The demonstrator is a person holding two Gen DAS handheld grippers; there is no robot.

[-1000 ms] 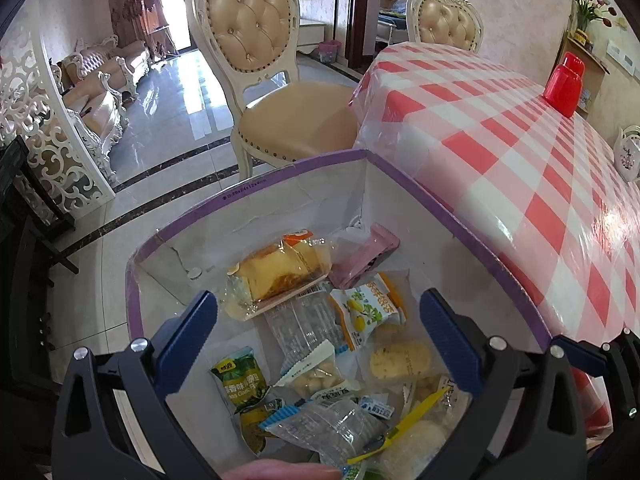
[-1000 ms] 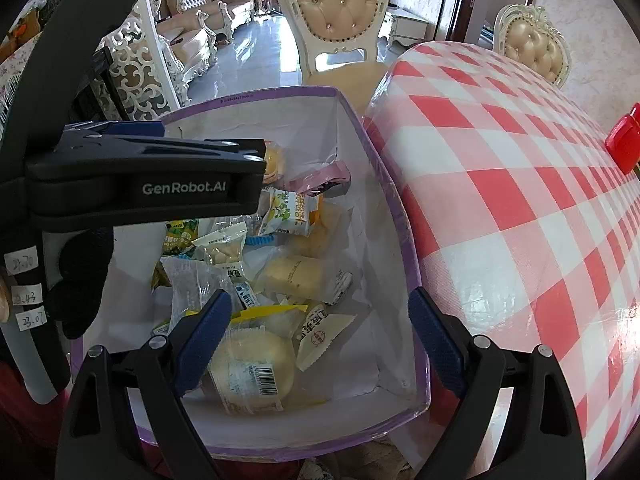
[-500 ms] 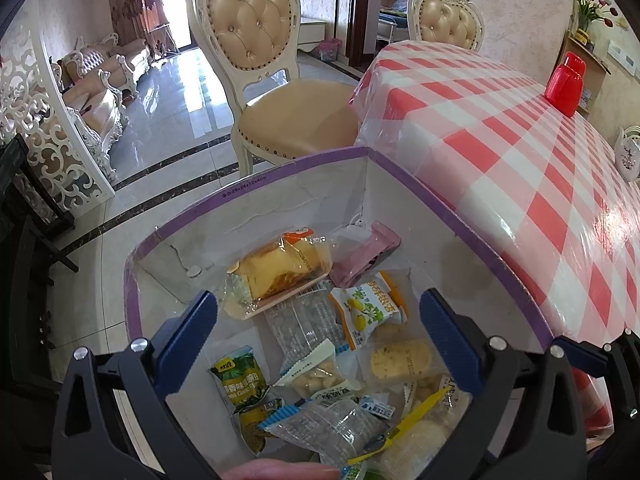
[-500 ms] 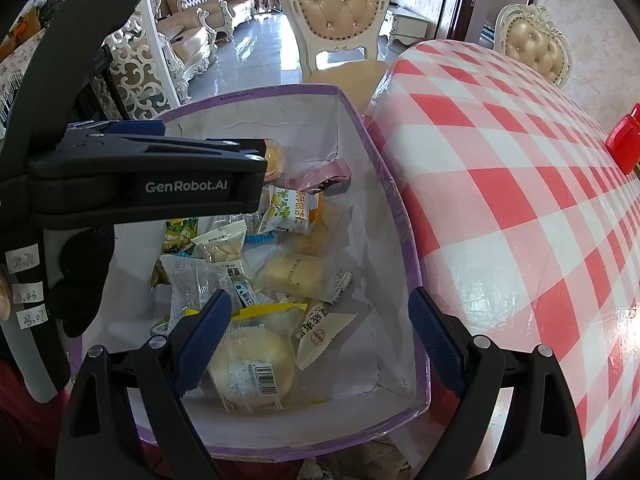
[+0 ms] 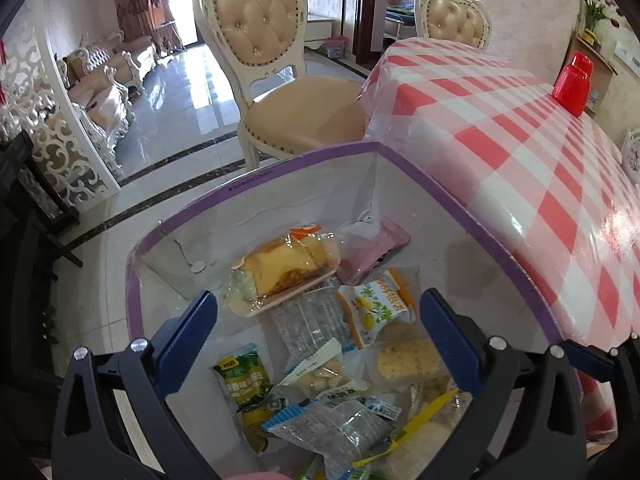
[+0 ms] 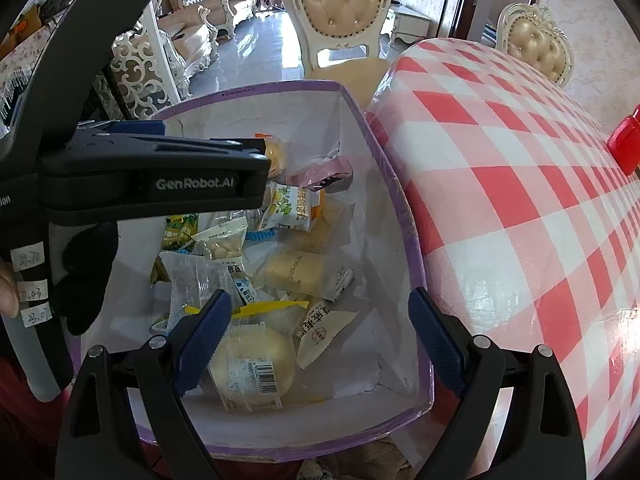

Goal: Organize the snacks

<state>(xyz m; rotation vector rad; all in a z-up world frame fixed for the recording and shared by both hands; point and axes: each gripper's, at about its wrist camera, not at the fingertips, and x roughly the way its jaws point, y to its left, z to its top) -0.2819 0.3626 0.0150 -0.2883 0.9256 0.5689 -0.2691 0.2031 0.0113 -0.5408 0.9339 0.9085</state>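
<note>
I hold the left gripper (image 5: 318, 334) and right gripper (image 6: 320, 334) spread and empty over the purple-rimmed box (image 6: 412, 240). Wrapped snacks (image 6: 292, 272) lie heaped inside, beside the bare checked table (image 6: 520, 200); this fits gathering finished or unloading pending.

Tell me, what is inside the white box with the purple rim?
The box holds a loose pile of wrapped snacks: a round bun, a cake slice, a pink packet. Whatever lies beneath the pile is covered.
</note>
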